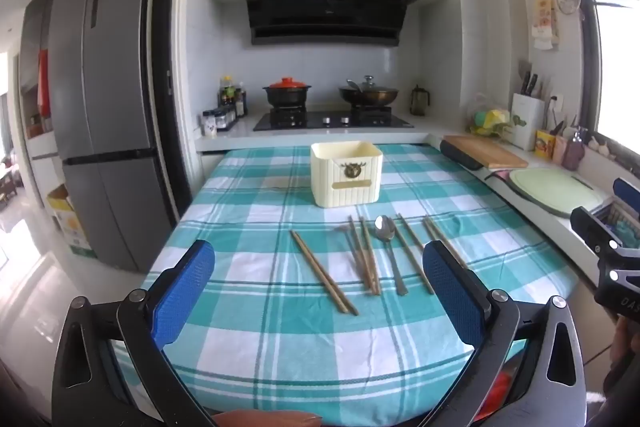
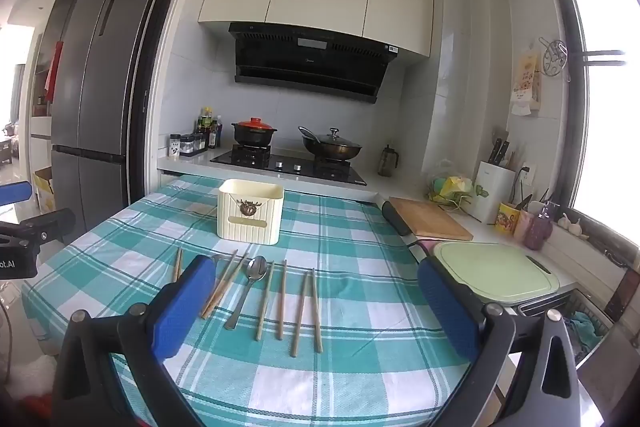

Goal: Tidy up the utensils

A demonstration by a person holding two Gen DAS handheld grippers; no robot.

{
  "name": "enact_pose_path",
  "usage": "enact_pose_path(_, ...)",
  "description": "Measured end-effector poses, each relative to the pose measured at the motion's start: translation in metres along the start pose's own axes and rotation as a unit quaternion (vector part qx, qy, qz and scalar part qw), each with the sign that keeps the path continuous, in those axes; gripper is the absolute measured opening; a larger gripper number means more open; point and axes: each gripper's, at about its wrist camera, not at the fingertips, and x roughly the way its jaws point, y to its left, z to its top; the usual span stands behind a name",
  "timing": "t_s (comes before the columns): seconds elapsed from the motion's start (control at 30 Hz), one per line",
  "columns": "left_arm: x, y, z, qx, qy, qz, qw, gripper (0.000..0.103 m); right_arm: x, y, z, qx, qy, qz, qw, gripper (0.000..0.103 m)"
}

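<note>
Left wrist view: the left claw [image 1: 318, 285] has its blue textured pads spread wide apart, holding nothing, above a table [image 1: 248, 347] covered in teal and white checked cloth. Slim wooden chopsticks [image 1: 324, 271] lie loose in pairs on the cloth, with a shiny metal spoon [image 1: 389, 247] among them, bowl facing away. Behind them stands a cream ribbed plastic holder [image 1: 346, 173], boxy with rounded corners.

Right wrist view: the right claw [image 2: 316, 305] is likewise spread wide and empty. The same chopsticks [image 2: 306, 311] and spoon [image 2: 249, 287] lie between its pads, the holder [image 2: 251, 215] further back on the table [image 2: 360, 367].
</note>
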Motion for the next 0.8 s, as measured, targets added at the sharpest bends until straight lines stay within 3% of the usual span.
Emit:
enact_pose_path(0.47,-0.004,0.012,-0.004,-0.019,0.002,0.002,0.9998,0.103,-0.006,0.010,0.021,-0.005,-0.001,0.007,1.000,0.103)
enact_pose_path(0.8,-0.012,0.022,-0.010,-0.035,0.001,0.005,0.9994,0.103,-0.012,0.021,0.014,-0.030,-0.017,0.018,0.999,0.103)
